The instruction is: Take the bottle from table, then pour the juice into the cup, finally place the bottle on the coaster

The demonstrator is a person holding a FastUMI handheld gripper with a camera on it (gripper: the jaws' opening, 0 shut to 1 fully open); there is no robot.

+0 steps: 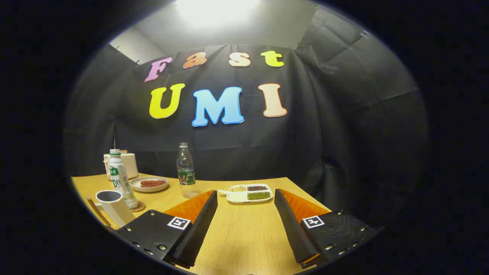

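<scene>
white-and-green bottle (pixel 123 179) upright on a coaster (pixel 138 207), seemingly capped, beside cup (pixel 112 206), gripper (pixel 245 195) spread wide, empty

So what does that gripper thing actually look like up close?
The gripper has two long wedge-shaped fingers that taper toward their tips, with ribbed inner faces. Each sits on a flat textured plate held by small metal screws, and each plate carries a square black-and-white marker. The fingers stand apart over the wooden table, with nothing between them. No cables show.
</scene>
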